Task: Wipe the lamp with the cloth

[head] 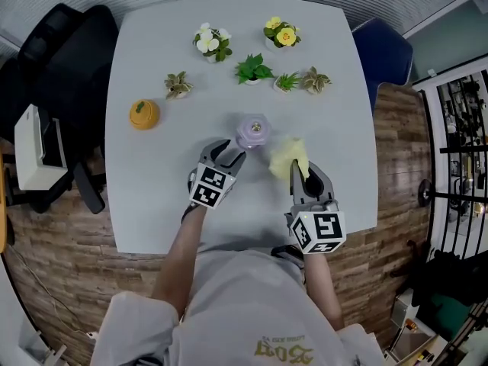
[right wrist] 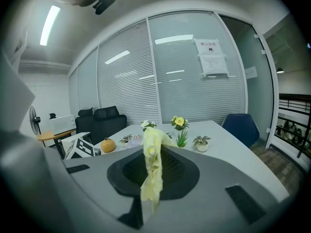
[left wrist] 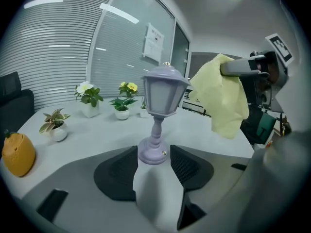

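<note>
A small lilac lantern-style lamp (head: 254, 132) stands upright on the grey table (head: 152, 197). In the left gripper view the lamp (left wrist: 163, 89) fills the centre, and its round foot sits between the tips of my left gripper (left wrist: 154, 152). That left gripper (head: 231, 152) is open, with the pads close beside the foot and not visibly pressing on it. My right gripper (head: 303, 172) is shut on a yellow cloth (head: 288, 157), held just right of the lamp. The cloth (right wrist: 151, 164) hangs down between the jaws of the right gripper (right wrist: 151, 149). The cloth (left wrist: 226, 98) also shows beside the lamp head.
An orange pumpkin-shaped ornament (head: 143, 114) sits at the table's left. Several small potted plants (head: 253, 69) line the far side. A black chair (head: 69, 59) and a white device (head: 34, 147) stand left of the table, a blue chair (head: 385, 52) at the far right.
</note>
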A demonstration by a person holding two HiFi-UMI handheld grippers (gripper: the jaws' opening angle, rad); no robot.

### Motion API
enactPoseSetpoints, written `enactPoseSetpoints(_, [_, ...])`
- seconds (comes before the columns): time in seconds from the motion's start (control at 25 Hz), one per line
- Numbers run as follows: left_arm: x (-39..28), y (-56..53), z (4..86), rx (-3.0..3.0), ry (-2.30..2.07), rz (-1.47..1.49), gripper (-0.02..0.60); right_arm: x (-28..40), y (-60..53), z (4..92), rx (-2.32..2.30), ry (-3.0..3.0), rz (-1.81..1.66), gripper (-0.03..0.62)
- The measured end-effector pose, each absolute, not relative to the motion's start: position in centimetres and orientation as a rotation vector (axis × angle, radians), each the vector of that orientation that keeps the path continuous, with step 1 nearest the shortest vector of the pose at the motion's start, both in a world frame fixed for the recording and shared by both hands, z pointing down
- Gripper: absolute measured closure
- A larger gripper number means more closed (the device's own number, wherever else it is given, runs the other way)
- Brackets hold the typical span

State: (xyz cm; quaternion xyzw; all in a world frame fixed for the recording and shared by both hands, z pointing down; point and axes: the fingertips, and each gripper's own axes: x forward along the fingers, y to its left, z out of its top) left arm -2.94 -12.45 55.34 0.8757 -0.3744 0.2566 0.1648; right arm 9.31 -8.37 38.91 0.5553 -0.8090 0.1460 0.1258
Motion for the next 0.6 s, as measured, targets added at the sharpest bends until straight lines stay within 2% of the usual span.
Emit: enactPoseSetpoints(0.6, [0.3,-15.6,59.4,2.593,-1.011,0.943,0.290,10.3,-10.3,41.3,1.591,-2.335,0.500,0.560])
